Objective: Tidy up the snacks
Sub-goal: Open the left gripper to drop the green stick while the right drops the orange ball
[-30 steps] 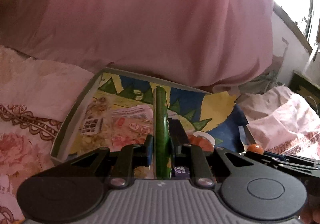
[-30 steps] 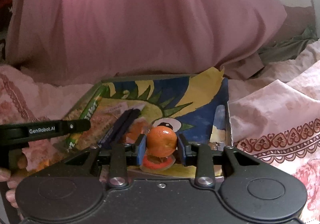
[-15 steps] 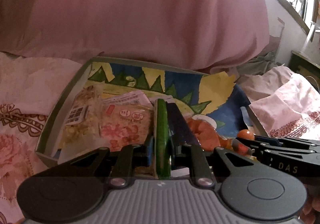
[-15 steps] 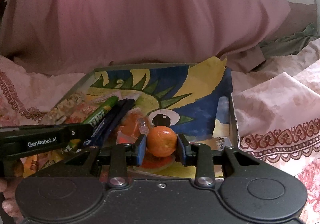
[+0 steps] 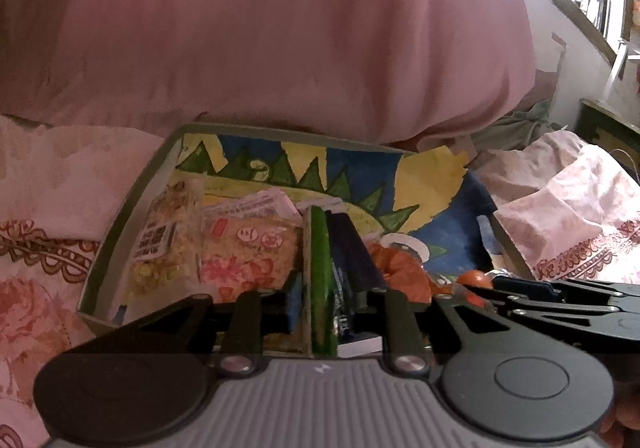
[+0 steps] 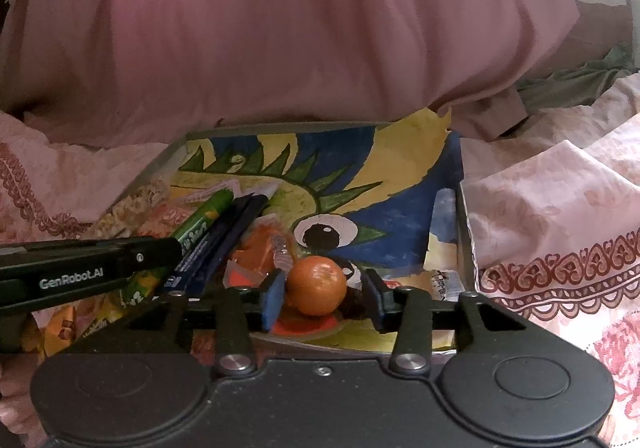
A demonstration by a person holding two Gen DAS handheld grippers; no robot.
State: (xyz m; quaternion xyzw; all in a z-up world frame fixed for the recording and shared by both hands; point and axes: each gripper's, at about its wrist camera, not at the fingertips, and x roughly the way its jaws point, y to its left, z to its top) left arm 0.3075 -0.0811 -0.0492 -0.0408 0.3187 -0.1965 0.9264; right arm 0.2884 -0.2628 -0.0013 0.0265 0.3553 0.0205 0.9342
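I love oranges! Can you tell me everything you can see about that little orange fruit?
The orange fruit is small, round and bright, with a dimpled peel and a pale dimple on top. It sits low in the painted tray, over a red-orange patch, near the painted eye. It lies between the fingers of the right gripper, whose jaws are opening; a gap shows on its right side, so it looks let go. A crinkly orange wrapper lies just beside it.
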